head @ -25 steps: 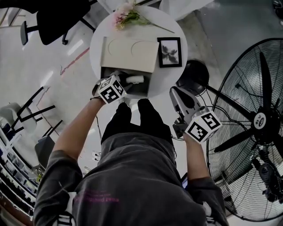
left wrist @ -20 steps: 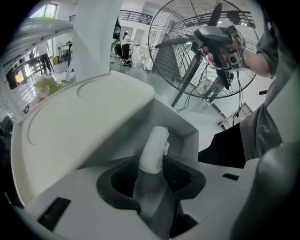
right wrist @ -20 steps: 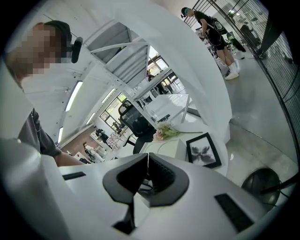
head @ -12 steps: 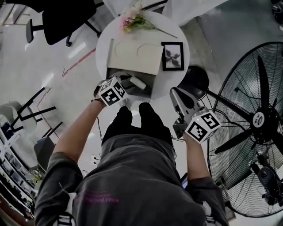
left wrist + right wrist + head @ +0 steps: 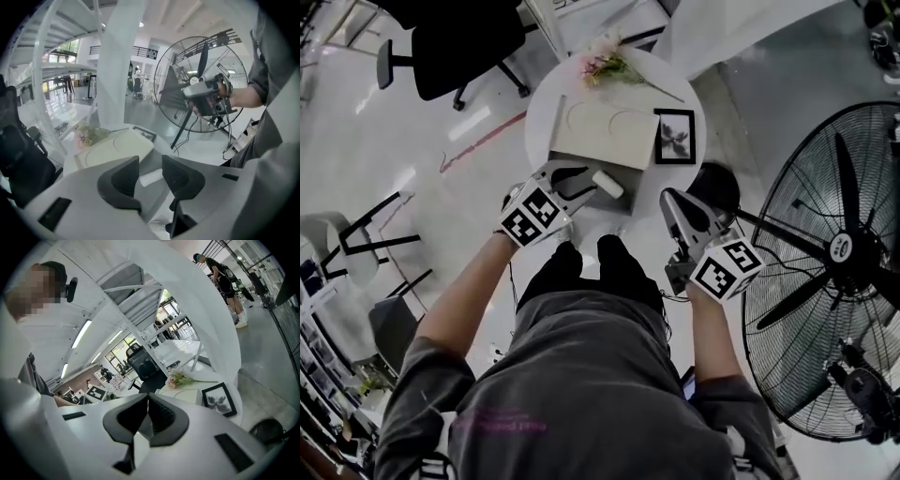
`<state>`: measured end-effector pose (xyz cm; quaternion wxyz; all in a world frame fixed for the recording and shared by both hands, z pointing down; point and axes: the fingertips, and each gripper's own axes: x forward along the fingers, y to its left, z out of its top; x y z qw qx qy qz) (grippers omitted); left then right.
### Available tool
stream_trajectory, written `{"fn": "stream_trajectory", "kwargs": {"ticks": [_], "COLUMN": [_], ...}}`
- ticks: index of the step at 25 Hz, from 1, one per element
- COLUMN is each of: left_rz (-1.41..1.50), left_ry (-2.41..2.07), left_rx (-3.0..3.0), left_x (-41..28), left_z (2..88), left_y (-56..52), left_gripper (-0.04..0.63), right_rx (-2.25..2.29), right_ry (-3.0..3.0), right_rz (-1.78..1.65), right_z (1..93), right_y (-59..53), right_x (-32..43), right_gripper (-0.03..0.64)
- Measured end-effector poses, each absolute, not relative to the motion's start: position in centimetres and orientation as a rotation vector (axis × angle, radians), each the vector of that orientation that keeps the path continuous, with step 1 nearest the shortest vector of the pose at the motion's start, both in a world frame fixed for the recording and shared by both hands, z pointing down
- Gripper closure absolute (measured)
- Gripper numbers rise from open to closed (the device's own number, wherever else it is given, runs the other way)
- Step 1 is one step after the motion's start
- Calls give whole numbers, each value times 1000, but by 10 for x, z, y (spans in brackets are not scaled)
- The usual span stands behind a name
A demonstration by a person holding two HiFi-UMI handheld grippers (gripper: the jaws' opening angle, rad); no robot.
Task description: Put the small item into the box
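A small white cylinder (image 5: 607,185) lies in the open grey box (image 5: 592,192) at the near edge of the round table (image 5: 542,117). The box's cream lid (image 5: 605,131) stands folded back behind it. My left gripper (image 5: 574,178) hovers at the box's left side. Its jaws (image 5: 150,166) stand apart and are closing, with the white cylinder (image 5: 151,178) showing beyond the gap, untouched by the pads. My right gripper (image 5: 670,200) hangs off the table's right side, near the person's knees. Its jaws (image 5: 147,401) are shut with nothing between them.
A black picture frame (image 5: 675,136) lies on the table right of the lid, and a pink flower sprig (image 5: 607,64) lies at the far edge. A large floor fan (image 5: 834,253) stands close on the right. An office chair (image 5: 450,47) is at the far left.
The head view has shifted down and right. My left gripper has eased back a little to the left, away from the white cylinder, which stays in the box. The right gripper has hardly moved.
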<state>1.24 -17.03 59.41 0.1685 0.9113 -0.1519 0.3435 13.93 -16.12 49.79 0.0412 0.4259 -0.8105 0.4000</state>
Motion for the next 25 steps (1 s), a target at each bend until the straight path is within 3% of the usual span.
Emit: {"fn": "stream_trajectory", "kwargs": {"ticks": [14, 25], "left_rz": [630, 470], "left_ry": [-674, -702], "left_rx": [2716, 2792], "left_x": [-52, -80], "left_z": [470, 406], "left_y": [-162, -142], "left_gripper": [541, 565], "right_rx": [1333, 1347], "right_ry": [-2571, -2637], "right_rz": [1079, 944], "right_z": [443, 404], "right_y": [-149, -130], "right_x": [87, 55], "right_gripper": [594, 594]}}
